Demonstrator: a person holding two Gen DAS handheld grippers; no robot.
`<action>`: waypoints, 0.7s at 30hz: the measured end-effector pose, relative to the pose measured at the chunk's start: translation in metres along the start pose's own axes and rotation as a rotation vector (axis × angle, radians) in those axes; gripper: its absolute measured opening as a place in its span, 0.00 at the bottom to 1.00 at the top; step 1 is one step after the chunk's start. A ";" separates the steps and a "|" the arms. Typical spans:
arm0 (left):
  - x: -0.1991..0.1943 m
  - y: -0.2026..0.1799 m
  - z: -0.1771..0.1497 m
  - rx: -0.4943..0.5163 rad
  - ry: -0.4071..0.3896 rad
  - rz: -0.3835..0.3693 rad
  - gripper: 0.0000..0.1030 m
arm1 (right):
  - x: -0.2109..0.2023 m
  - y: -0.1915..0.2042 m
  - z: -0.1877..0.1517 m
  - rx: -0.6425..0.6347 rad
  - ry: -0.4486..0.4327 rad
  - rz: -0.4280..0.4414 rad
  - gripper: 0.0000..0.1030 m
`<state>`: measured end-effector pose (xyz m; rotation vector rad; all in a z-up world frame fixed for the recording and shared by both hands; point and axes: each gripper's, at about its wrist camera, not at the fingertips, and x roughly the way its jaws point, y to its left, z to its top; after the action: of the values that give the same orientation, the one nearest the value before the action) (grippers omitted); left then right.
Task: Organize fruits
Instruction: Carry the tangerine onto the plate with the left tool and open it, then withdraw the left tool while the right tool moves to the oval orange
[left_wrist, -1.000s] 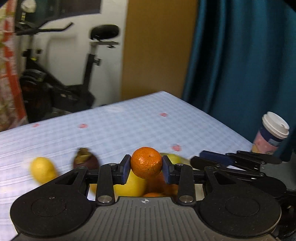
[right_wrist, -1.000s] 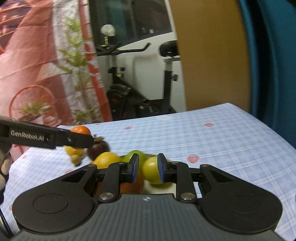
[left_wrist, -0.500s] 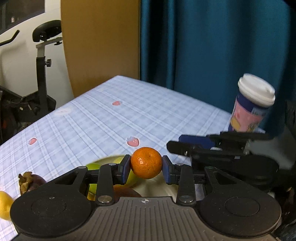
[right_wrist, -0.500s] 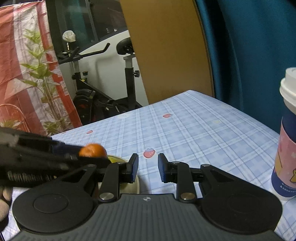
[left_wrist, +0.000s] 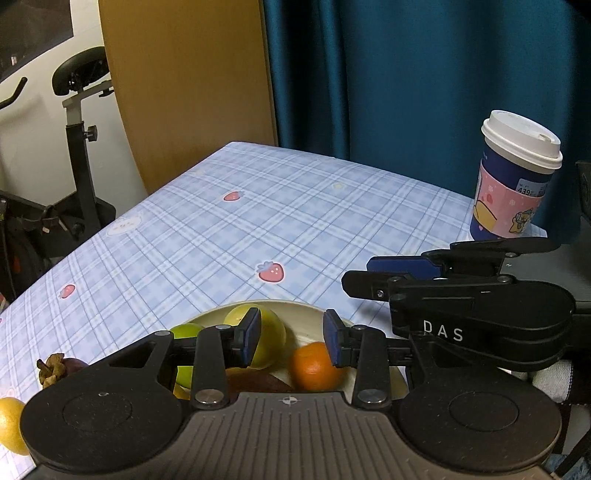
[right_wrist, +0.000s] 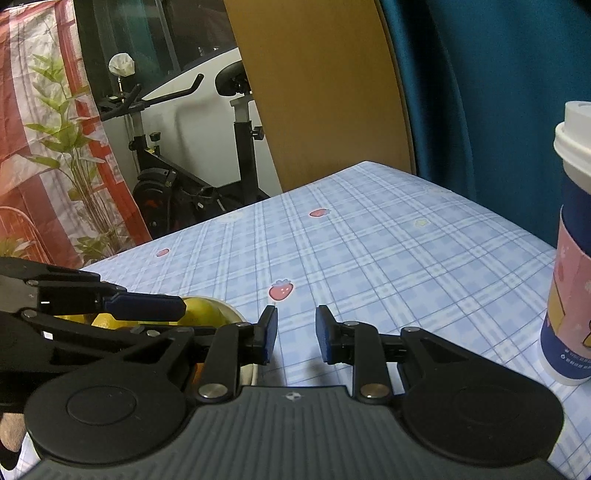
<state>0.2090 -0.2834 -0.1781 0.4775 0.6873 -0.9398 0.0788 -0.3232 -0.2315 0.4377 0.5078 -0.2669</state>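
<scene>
My left gripper (left_wrist: 291, 341) is open above a cream plate (left_wrist: 314, 317) of fruit. An orange mandarin (left_wrist: 314, 365) lies in the plate just under the right finger, free of the jaws. A yellow-green fruit (left_wrist: 273, 336) and a green one (left_wrist: 186, 332) lie beside it. A mangosteen (left_wrist: 59, 367) and a yellow lemon (left_wrist: 9, 424) lie on the cloth at the left. My right gripper (right_wrist: 295, 334) is open and empty over the tablecloth, right of the plate (right_wrist: 236, 317). It also shows in the left wrist view (left_wrist: 399, 273).
A lidded paper cup (left_wrist: 513, 177) stands at the table's right edge, close to my right gripper; it also shows in the right wrist view (right_wrist: 570, 258). The blue checked tablecloth (left_wrist: 280, 206) covers the table. An exercise bike (right_wrist: 207, 155) and a teal curtain (left_wrist: 406, 74) stand beyond.
My left gripper has opened and let go of the mandarin, which now lies in the plate. Both grippers have swung to the right, toward the cup.
</scene>
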 end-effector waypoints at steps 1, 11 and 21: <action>-0.001 0.001 0.000 -0.004 0.001 -0.002 0.38 | 0.000 0.000 0.000 -0.002 0.000 0.001 0.26; -0.054 0.048 -0.001 -0.252 -0.133 -0.051 0.41 | -0.005 0.006 0.003 -0.013 -0.019 0.043 0.26; -0.143 0.154 -0.052 -0.491 -0.205 0.168 0.43 | -0.014 0.053 0.023 -0.114 -0.054 0.203 0.29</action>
<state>0.2651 -0.0899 -0.0998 0.0015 0.6521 -0.6216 0.0945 -0.2859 -0.1881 0.3665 0.4205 -0.0540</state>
